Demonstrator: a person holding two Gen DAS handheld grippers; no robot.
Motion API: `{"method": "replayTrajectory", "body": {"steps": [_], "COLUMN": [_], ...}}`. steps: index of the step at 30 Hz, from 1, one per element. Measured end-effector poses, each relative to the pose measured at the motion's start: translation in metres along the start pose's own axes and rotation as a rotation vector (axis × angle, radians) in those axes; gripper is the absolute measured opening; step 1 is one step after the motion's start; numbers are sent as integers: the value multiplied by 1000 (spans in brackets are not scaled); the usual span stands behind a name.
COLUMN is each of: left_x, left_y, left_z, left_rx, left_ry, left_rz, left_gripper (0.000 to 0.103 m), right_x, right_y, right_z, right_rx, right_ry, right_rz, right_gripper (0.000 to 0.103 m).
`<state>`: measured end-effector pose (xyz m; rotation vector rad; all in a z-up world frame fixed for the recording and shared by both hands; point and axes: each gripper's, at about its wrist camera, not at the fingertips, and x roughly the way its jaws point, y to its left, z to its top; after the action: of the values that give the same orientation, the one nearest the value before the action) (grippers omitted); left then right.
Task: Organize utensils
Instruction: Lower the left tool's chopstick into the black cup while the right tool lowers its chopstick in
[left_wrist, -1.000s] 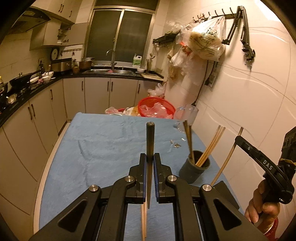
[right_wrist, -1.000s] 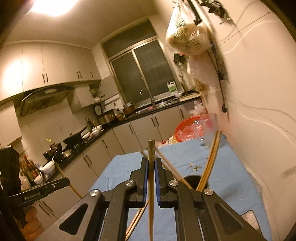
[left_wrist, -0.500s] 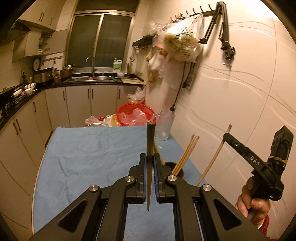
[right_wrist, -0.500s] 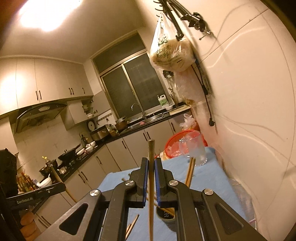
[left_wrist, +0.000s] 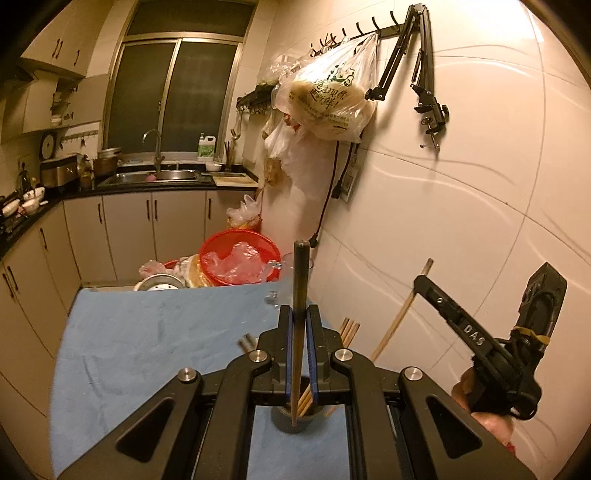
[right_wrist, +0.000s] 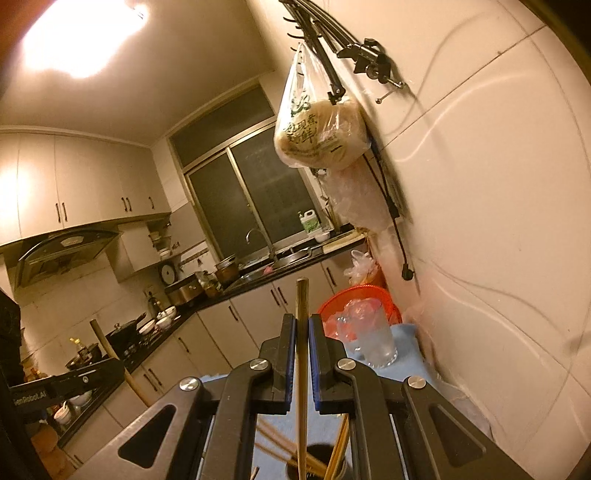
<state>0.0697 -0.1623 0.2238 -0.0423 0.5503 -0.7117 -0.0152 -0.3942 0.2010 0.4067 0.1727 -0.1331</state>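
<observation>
The left claw (left_wrist: 299, 332) is clamped narrow on a dark chopstick (left_wrist: 300, 280) that stands upright between its blue pads; the stick's lower tip hangs just over the mouth of a grey cup (left_wrist: 291, 421) sitting on the blue-covered surface (left_wrist: 147, 332). Most of that cup hides behind the claw's black frame, so only a slice of its rim and wall shows, with the tops of several pale chopsticks (left_wrist: 349, 328) poking out at about one o'clock from the claw.

At four o'clock the right claw (left_wrist: 421, 282) comes in from the side, pinching a light bamboo chopstick (left_wrist: 397, 321) that slants down toward the cup. The hand (left_wrist: 480, 410) behind it is mostly covered by the handle.

From the right wrist camera, the right claw (right_wrist: 303, 332) is likewise squeezed on a single chopstick (right_wrist: 302, 310), upright, its lower end lost in the dark cup opening (right_wrist: 317, 461) at six o'clock, where crossed sticks blur together. The cup is cut off by the frame edge.

Further out on the surface stand a clear plastic pitcher (right_wrist: 373, 336) and a red basket (left_wrist: 240, 258) stuffed with plastic, at twelve o'clock from the claws. A bag of flatbread (left_wrist: 328, 99) hangs from wall hooks, high at one o'clock.
</observation>
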Motion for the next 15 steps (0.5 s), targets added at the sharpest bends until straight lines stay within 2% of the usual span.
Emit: {"method": "replayTrajectory", "body": {"steps": [6, 15], "left_x": [42, 86], "left_y": [-1, 7], "left_z": [-3, -35], "left_rx": [-16, -23], "left_ry": [37, 123], "left_rz": [-3, 13], "left_gripper": [8, 8], "right_x": [32, 62], "right_y": [-8, -32], "right_z": [-6, -38], "right_rx": [-15, 13], "right_ry": [8, 106], "right_rz": [-44, -70], "right_gripper": [7, 7]}}
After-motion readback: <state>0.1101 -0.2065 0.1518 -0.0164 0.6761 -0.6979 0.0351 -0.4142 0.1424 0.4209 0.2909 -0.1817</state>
